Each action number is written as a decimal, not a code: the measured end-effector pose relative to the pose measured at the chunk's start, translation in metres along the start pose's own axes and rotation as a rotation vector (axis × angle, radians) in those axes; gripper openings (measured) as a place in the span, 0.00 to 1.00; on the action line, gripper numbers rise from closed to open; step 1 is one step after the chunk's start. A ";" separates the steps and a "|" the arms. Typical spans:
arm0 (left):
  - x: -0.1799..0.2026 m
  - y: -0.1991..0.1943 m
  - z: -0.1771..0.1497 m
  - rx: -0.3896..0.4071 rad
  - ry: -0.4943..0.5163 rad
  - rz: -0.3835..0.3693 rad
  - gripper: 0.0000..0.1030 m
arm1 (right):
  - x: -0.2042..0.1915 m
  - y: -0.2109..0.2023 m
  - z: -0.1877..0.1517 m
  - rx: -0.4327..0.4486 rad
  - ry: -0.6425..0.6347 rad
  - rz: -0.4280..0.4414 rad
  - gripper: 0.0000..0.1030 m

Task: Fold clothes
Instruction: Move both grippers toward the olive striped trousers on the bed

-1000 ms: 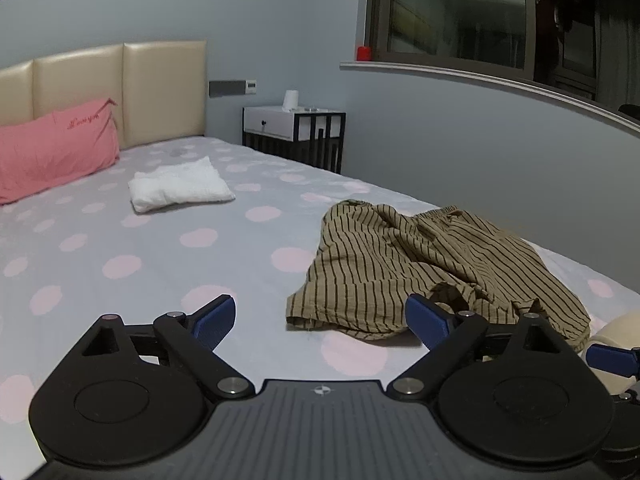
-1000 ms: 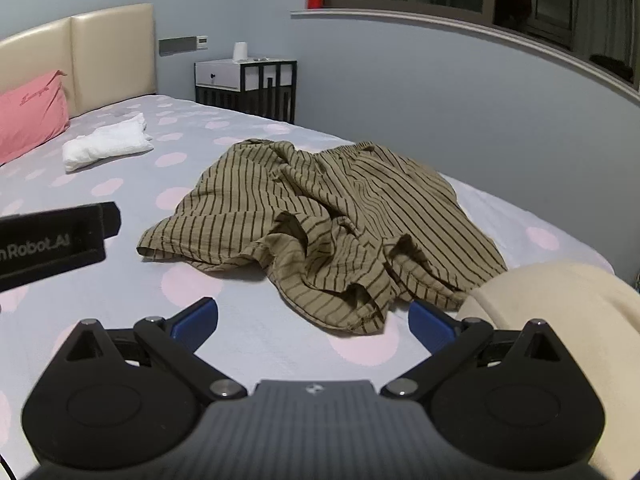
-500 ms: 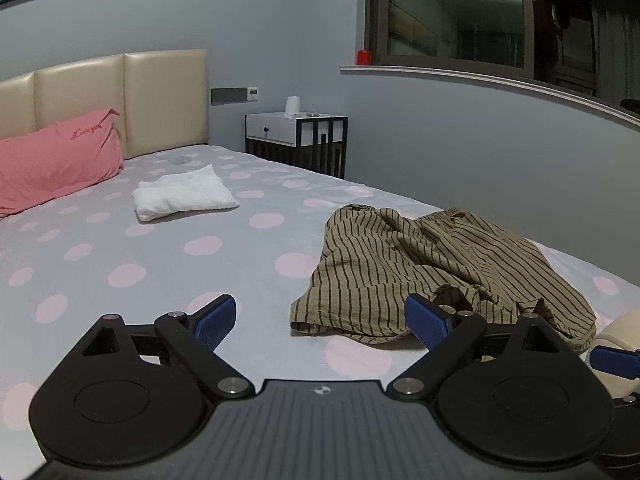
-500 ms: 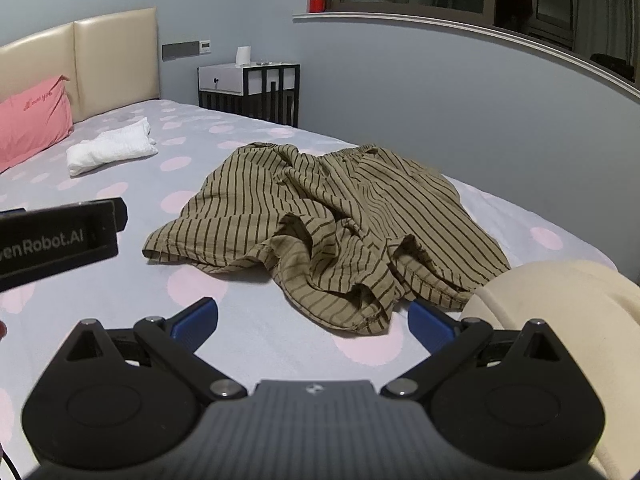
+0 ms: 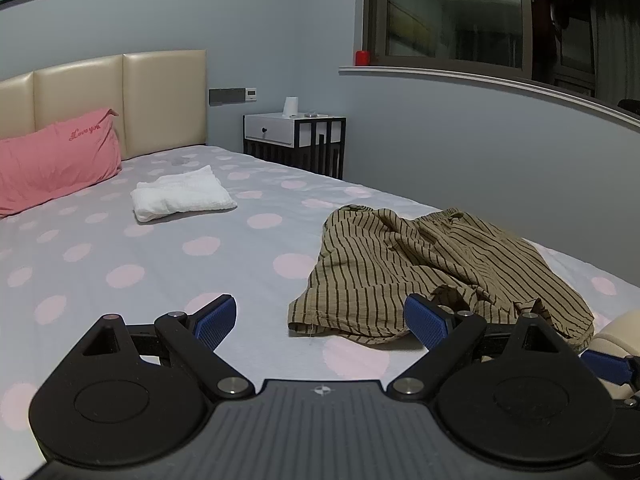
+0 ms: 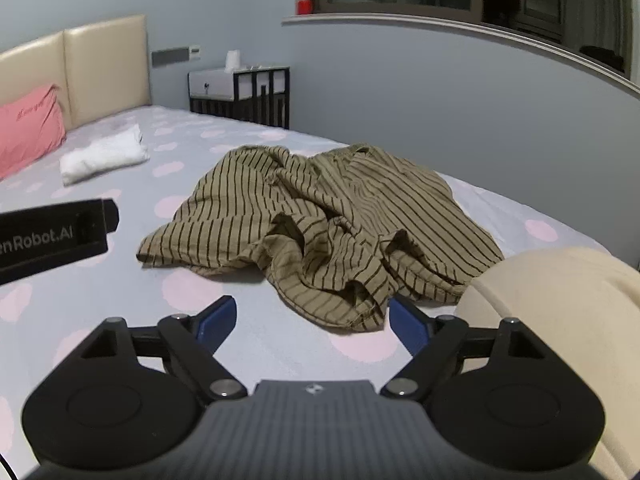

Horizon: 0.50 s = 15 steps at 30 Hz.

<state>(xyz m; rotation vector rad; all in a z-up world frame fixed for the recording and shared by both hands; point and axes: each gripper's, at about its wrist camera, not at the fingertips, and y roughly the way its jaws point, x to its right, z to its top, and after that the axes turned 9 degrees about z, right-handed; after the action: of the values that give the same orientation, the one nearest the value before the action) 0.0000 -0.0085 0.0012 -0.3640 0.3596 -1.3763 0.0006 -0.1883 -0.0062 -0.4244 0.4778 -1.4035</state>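
Bed (image 5: 120,280), grey sheet with pink dots: it spreads ahead of both my grippers and carries everything named here. Striped garment (image 6: 320,224), olive with dark lines: it lies crumpled ahead of my right gripper (image 6: 310,320), with its near hem just beyond the fingertips, and ahead and to the right of my left gripper (image 5: 320,316). Cream bundle (image 6: 560,320): close on the right of my right fingers, touching the garment's near right edge. White folded cloth (image 5: 182,198) and pink pillow (image 5: 56,160): far ahead to my left, well apart from the garment. Both grippers: fingers spread wide, holding nothing. Step in hand, as I judge it: the approach, before any fold. The next move calls for pinching two hem corners and spreading the garment flat. Open sheet lies to the left of my fingers; the bed's edge and wall close the right.
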 end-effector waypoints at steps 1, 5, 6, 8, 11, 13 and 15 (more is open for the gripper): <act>0.000 0.000 0.000 0.000 -0.002 -0.001 0.90 | 0.000 -0.001 0.000 0.020 -0.004 -0.013 0.78; 0.001 0.000 -0.001 0.001 -0.009 -0.002 0.90 | -0.005 -0.004 0.000 0.074 -0.057 -0.037 0.75; 0.001 0.000 -0.001 0.002 -0.010 -0.001 0.90 | -0.005 -0.005 0.000 0.085 -0.067 -0.039 0.78; 0.001 -0.001 -0.001 0.006 -0.011 -0.003 0.90 | -0.004 -0.004 0.001 0.067 -0.057 0.004 0.82; 0.002 -0.001 -0.001 0.008 -0.010 -0.002 0.90 | -0.009 -0.003 0.001 0.051 -0.105 0.002 0.82; 0.003 -0.001 -0.001 0.007 -0.007 -0.004 0.90 | -0.008 -0.005 0.003 0.056 -0.110 0.016 0.83; 0.004 -0.002 -0.002 0.008 -0.003 -0.004 0.90 | -0.006 -0.006 0.004 0.047 -0.085 0.032 0.85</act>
<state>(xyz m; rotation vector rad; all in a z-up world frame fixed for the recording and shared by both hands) -0.0019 -0.0131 0.0004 -0.3599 0.3510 -1.3812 -0.0025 -0.1829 0.0012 -0.4349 0.3806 -1.3573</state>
